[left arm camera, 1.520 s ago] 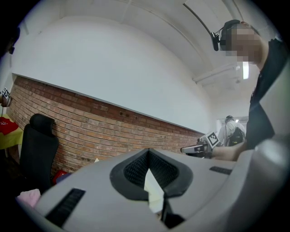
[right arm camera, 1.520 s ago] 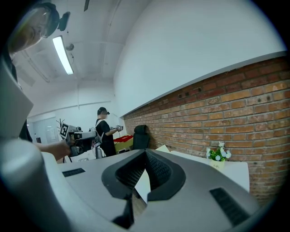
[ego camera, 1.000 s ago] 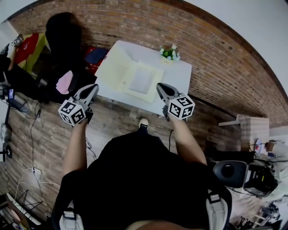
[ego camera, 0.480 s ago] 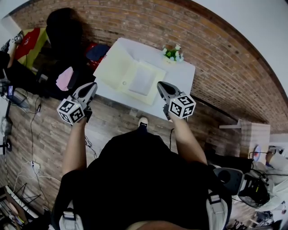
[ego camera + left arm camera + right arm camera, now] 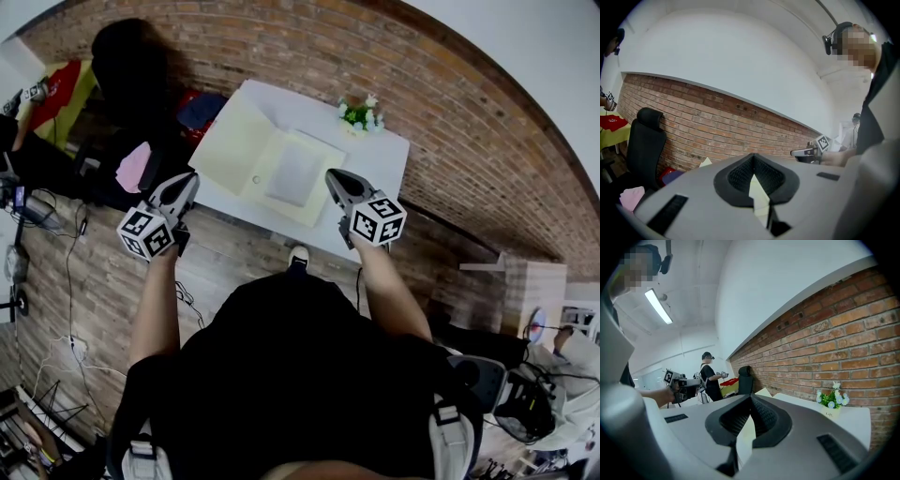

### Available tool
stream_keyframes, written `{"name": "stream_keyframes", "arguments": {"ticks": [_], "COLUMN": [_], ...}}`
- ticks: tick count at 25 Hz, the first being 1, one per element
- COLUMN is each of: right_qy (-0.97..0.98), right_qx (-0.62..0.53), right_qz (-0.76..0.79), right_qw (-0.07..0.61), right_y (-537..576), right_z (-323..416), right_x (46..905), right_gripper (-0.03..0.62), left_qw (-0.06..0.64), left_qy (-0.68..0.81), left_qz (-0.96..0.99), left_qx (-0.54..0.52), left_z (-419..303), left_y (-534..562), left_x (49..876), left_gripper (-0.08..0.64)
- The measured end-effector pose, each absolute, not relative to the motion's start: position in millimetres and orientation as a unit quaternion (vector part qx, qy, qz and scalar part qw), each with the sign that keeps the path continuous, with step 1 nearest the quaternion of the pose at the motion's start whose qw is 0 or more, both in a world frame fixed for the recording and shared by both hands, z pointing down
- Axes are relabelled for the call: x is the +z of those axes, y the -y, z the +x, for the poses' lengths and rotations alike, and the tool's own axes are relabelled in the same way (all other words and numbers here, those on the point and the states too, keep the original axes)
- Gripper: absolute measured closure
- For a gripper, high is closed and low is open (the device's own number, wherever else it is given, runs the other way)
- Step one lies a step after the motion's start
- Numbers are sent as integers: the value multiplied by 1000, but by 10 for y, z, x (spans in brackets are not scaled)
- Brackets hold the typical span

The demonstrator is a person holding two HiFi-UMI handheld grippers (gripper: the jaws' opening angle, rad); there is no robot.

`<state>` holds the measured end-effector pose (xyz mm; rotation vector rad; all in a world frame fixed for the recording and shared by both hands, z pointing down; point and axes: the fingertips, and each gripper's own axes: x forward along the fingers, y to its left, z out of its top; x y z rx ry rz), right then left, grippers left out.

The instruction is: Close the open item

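A pale yellow folder (image 5: 246,148) lies open on the white table (image 5: 380,157), one flap spread left and a grey sheet (image 5: 294,172) on its right half. My left gripper (image 5: 190,180) hovers short of the table's near left edge, shut and holding nothing. My right gripper (image 5: 331,177) hangs over the near edge by the folder's right corner, also shut and holding nothing. In the left gripper view the jaws (image 5: 753,157) meet, with a sliver of the folder (image 5: 758,193) below them. In the right gripper view the jaws (image 5: 751,398) are likewise together.
A small pot of flowers (image 5: 359,112) stands at the table's far edge against the brick wall (image 5: 309,47). A black office chair (image 5: 131,70) and a pink cloth (image 5: 134,169) are left of the table. Cables (image 5: 70,281) trail on the floor. Another person (image 5: 708,375) stands far off.
Both grippers have drifted a little toward the table along with the person; the folder now sits slightly nearer them. The jaws stay together.
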<state>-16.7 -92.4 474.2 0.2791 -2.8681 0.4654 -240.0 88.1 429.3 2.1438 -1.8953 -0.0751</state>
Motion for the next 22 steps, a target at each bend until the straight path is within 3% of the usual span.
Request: {"name": "stream_keyframes", "arguments": {"ticks": [22], "right_qy": [979], "right_qx": [131], "right_qz": [66], "right_qw": [142], "right_y": [1673], "right_z": [-529], "right_x": [4833], "right_gripper": [571], "left_qw": [147], "left_qy": [686], "left_qz": [712], "left_qx": [-40], "left_z": [-2765], "left_y": [-196], "left_x": [4388], "left_gripper": [551]}}
